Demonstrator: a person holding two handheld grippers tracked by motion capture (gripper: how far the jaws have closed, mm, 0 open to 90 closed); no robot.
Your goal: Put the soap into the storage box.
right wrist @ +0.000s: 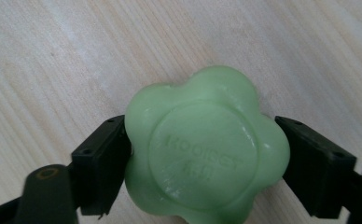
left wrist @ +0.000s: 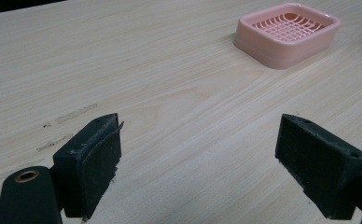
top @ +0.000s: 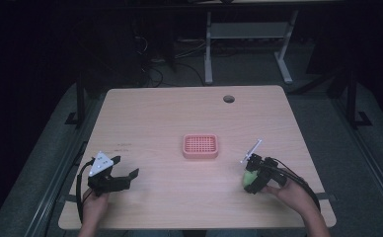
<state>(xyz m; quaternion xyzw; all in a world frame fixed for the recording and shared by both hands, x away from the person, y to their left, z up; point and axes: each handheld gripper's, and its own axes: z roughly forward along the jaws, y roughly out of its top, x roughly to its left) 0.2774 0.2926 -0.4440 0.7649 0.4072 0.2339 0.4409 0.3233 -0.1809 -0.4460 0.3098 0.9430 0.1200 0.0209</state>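
- The right gripper [right wrist: 202, 154] is clamping a pale green, flower-shaped bar of soap [right wrist: 205, 147]; its two black jaws are pressing on the opposite sides of the bar.
- In the high view, this green soap [top: 249, 178] is sitting low over the light wooden table [top: 170, 118], near the front right edge. I cannot tell if it is touching the wood.
- The pink plastic soap dish with a grid bottom [top: 200, 146] is standing in the middle of the table, well apart from the soap and with nothing inside.
- The left gripper [left wrist: 200, 154] is waiting with its jaws wide apart and nothing between them, near the front left edge.
- To my judgement, the grasping step is just being completed, and the carrying is not yet begun.
- The next move is probably asking for a lift, a travel toward the dish and a gentle lowering into its grid before the jaws are releasing.
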